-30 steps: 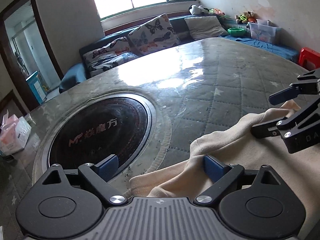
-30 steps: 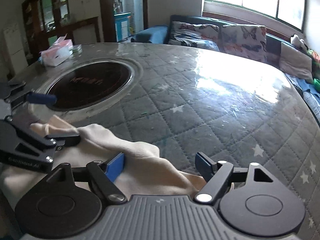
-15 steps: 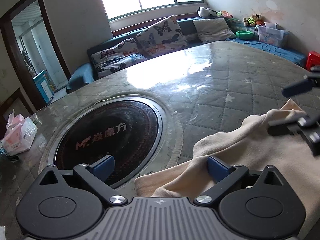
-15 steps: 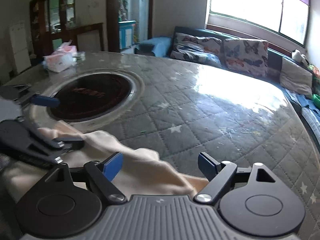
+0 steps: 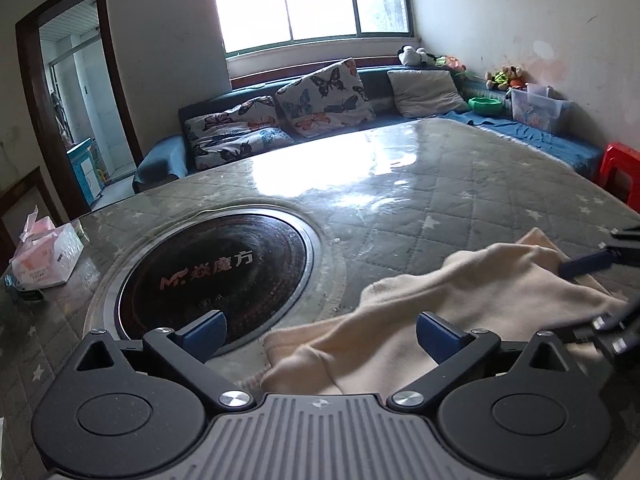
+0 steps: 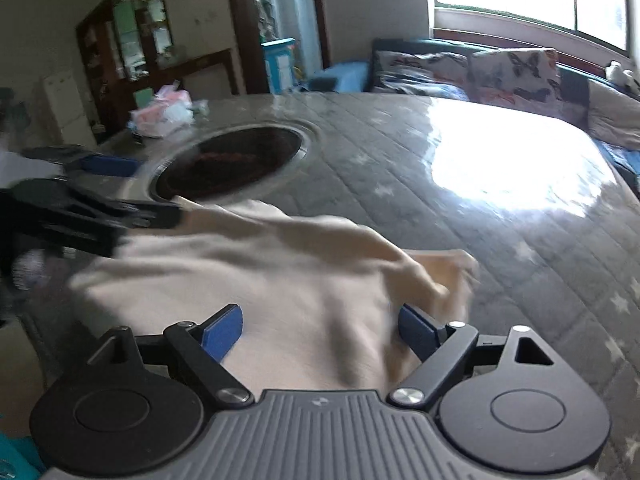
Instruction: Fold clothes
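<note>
A cream garment (image 5: pixel 460 304) lies rumpled on the quilted, star-patterned table (image 5: pixel 440 184), close to the near edge. My left gripper (image 5: pixel 320 334) is open and low over the garment's left end, with cloth lying between its blue pads. My right gripper (image 5: pixel 600 292) shows at the right edge, fingers apart over the garment's far corner. The right wrist view is blurred: the garment (image 6: pixel 260 272) spreads wide under my open right gripper (image 6: pixel 320 330). My left gripper (image 6: pixel 132 188) sits at the cloth's left end, its lower finger touching the edge.
A round black hotplate (image 5: pixel 212 268) is set into the table to the left of the garment. A tissue pack (image 5: pixel 44 260) sits at the table's left edge. A sofa with butterfly cushions (image 5: pixel 320 100) runs behind, and a red stool (image 5: pixel 620 168) stands right.
Both grippers have risen and tilted, so more of the room shows. The right gripper slid toward the right edge of the left view. The garment looks more spread out.
</note>
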### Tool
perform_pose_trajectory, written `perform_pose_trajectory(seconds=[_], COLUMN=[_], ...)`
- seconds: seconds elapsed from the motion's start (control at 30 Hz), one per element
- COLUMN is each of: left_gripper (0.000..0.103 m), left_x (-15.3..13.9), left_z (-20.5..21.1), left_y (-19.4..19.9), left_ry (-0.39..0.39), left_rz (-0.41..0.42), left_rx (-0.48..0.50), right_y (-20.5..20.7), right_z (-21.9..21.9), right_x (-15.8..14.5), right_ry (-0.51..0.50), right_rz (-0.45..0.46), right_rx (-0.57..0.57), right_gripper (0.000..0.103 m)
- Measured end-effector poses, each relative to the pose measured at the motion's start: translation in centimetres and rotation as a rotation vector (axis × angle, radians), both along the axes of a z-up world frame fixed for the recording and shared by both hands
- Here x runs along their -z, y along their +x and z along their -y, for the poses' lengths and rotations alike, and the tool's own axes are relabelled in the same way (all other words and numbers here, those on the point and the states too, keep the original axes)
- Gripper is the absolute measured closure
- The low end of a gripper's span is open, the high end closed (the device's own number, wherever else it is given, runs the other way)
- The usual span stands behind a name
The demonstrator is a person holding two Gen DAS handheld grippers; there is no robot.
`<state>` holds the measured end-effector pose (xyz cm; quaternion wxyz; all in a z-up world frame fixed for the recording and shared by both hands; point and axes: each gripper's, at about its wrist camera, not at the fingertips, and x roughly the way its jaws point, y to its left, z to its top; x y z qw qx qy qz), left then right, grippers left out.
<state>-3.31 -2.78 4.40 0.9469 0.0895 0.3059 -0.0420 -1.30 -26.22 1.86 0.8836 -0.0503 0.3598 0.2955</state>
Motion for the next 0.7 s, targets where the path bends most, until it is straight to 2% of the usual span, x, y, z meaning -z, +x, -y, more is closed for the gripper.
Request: perform_pose_trajectory(seconds=[0.13,0.23,0.3,0.43,0.5,0.6,0.7], left_gripper=[0.000,0.000,0.000,0.000,0.000,0.000,0.000], left_x=[-0.2,-0.5,-0.5,-0.3,0.0,0.4,0.9], left_z=[-0.1,-0.2,-0.1,0.4,0.5,0.5,0.6], left_y=[-1.2,-2.2,-3.0,-3.9,-4.0,-4.1,-4.3], left_ry=[0.000,-0.016,-0.015,-0.004,0.004,0.016,0.028], left_rz=[0.003,0.007,0.019,0.030,0.025,0.018,0.011], left_rx=[0.002,0.004,0.011,0.024,0.022,0.018,0.015], right_y=[0.0,-0.9,-1.6,-1.5,-1.5,-2.1,-2.6], right_z=[1.0,1.2,1.3,2.4,2.9,3.4,3.9], right_x=[-0.7,-1.6,-1.9,-1.6,-0.8,-0.2,-0.4], right_ry=[0.010,0.014,-0.020,-0.075,-0.118,-0.168,-0.169], right_rz=[0.011,0.045,0.084,0.084,0.072,0.102,0.118], right_rx=[0.044,0.036,0.062,0.158,0.174,0.183,0.210], right_gripper=[0.016,0.016,0.016,0.019,0.021,0.020,0.020])
